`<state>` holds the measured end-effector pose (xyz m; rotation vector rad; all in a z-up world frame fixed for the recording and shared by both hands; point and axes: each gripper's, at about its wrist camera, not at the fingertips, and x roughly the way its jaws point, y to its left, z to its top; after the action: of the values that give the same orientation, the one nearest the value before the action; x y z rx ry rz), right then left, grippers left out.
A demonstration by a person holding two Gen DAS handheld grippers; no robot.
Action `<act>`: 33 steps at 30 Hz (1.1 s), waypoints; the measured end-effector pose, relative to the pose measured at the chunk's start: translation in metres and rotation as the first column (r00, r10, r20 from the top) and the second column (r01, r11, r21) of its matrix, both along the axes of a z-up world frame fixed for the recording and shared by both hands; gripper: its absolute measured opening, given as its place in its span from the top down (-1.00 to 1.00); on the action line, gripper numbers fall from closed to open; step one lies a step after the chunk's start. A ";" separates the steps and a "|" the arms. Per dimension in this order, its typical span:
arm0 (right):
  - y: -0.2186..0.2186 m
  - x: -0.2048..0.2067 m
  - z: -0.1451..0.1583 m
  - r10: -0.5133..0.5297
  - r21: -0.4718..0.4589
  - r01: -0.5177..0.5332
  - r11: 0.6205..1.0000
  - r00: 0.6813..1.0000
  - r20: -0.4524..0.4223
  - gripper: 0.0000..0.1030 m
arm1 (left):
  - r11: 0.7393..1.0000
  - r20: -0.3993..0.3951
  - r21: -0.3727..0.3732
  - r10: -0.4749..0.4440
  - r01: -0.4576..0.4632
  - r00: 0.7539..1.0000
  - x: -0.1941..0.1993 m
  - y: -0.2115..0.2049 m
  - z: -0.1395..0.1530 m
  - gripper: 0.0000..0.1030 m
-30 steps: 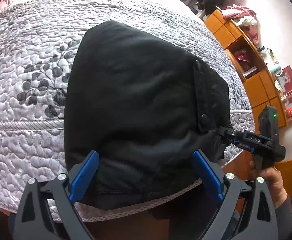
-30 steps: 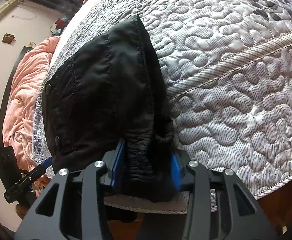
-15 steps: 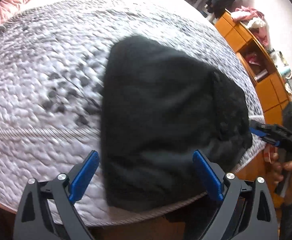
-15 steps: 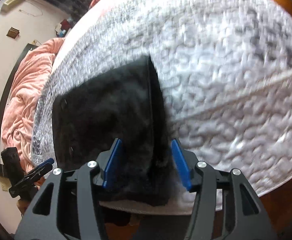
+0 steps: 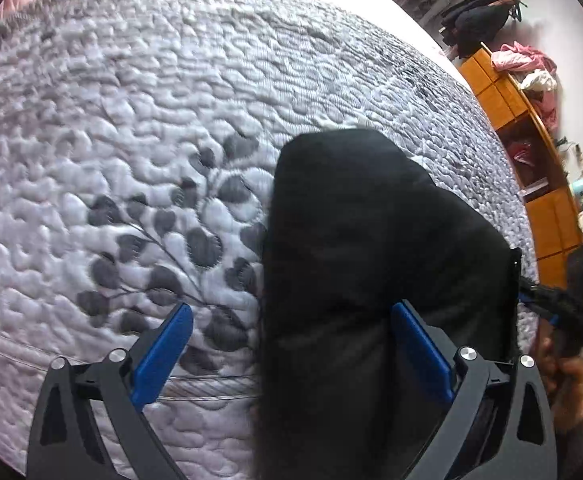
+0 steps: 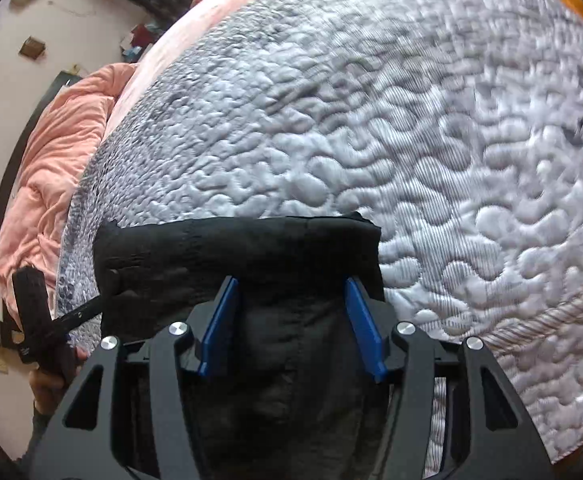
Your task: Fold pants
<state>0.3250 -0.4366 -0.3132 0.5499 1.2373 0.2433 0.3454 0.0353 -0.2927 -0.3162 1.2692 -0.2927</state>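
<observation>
The black pants [image 5: 371, 264] lie folded in a thick bundle on the quilted bed near its front edge. My left gripper [image 5: 291, 348] is open; the bundle's left part sits between its blue pads, not pinched. My right gripper [image 6: 291, 320] closes on a thick fold of the pants [image 6: 251, 248], with the cloth filling the gap between its pads. The right gripper also shows at the right edge of the left wrist view [image 5: 551, 304], at the bundle's right end. The left gripper shows at the left of the right wrist view [image 6: 47, 320].
The grey-white quilt [image 5: 151, 140] with a leaf pattern covers the bed. A pink duvet [image 6: 51, 152] lies at the head end. An orange wooden cabinet [image 5: 531, 152] with clothes and small items stands to the right of the bed.
The pants have been drawn into a narrower, thicker bundle and shifted right in the left view. The right gripper's jaws stand wider around more cloth. Both cameras have moved over the bed.
</observation>
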 end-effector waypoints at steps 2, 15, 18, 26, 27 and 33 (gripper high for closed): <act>-0.004 0.000 0.003 0.000 0.018 0.000 1.000 1.000 -0.001 -0.11 | 1.000 -0.002 0.000 0.003 -0.003 1.000 0.000 0.000 0.001 -0.94; -0.056 -0.085 -0.013 -0.100 0.150 0.120 0.981 0.986 -0.131 -0.71 | 0.956 -0.030 -0.288 -0.068 0.056 0.997 -0.002 0.021 -0.003 -0.92; -0.063 -0.090 -0.022 -0.116 0.280 0.154 0.947 0.982 -0.149 -0.78 | 0.905 -0.067 -0.426 -0.052 0.018 0.996 -0.001 0.038 -0.012 -0.92; -0.062 -0.078 -0.036 -0.110 0.404 0.167 0.899 0.981 -0.161 -0.87 | 0.811 -0.156 -0.582 -0.041 -0.058 0.987 0.000 0.062 -0.033 -0.92; -0.060 -0.075 -0.039 -0.104 0.408 0.164 0.898 0.981 -0.164 -0.87 | 0.802 -0.163 -0.595 -0.052 -0.056 0.985 0.000 0.063 -0.035 -0.92; -0.057 -0.062 -0.048 -0.092 0.434 0.157 0.887 0.982 -0.167 -0.92 | 0.776 -0.192 -0.631 -0.140 -0.013 0.971 0.000 0.042 -0.045 -0.92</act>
<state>0.2632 -0.4932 -0.3611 1.0586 1.2822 0.3895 0.3450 0.0777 -0.3380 -0.9083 1.3835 -0.7675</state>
